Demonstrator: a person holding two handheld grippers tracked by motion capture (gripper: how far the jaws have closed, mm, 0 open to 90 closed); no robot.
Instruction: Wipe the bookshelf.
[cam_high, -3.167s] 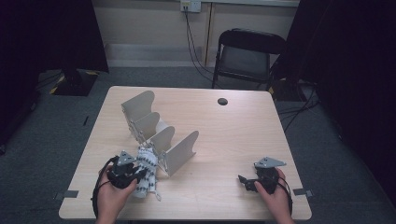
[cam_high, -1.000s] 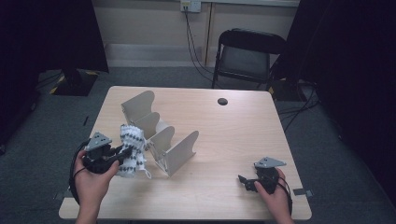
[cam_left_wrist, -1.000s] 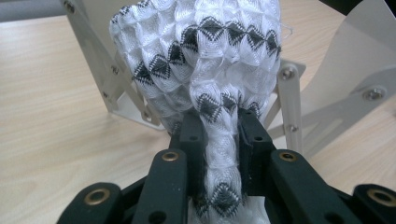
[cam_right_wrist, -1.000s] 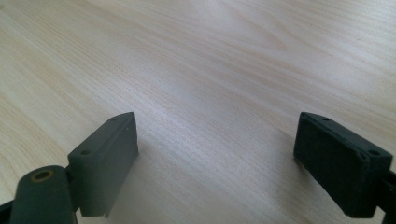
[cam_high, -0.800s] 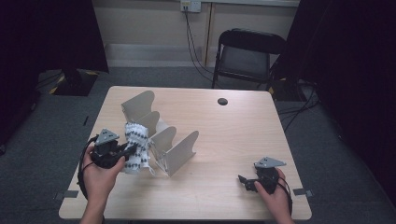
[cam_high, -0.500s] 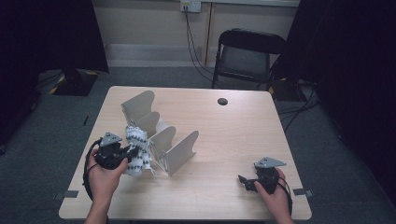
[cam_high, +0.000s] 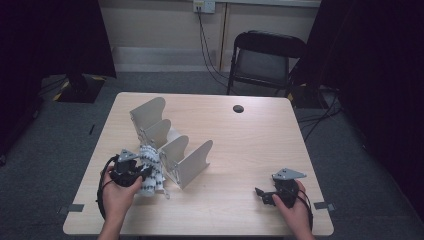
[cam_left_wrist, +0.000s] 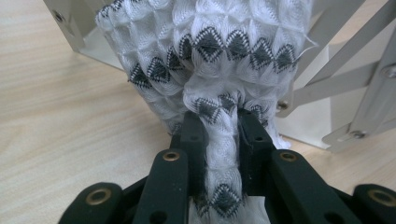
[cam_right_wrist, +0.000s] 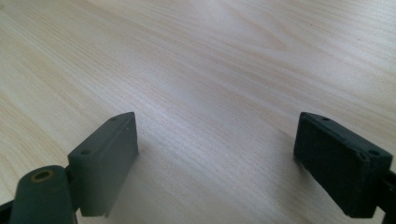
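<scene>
Cloth lowered beside the rack

On the table (cam_high: 240, 150), the grey divider rack (cam_high: 170, 145) stands left of centre in the high view. The left gripper (cam_high: 131, 172) has come down from a second ago, so the white patterned cloth (cam_high: 150, 170) it pinches now hangs at the rack's near end, lower left of frame, likely about to be set down or slotted in. The cloth's long axis runs roughly up-down, bunched end lowest. The right gripper (cam_high: 265, 195), lower right, rests spread with nothing in it.

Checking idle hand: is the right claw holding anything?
No, the right claw stands wide open over the bare light wooden table, nothing between its jaws.
</scene>
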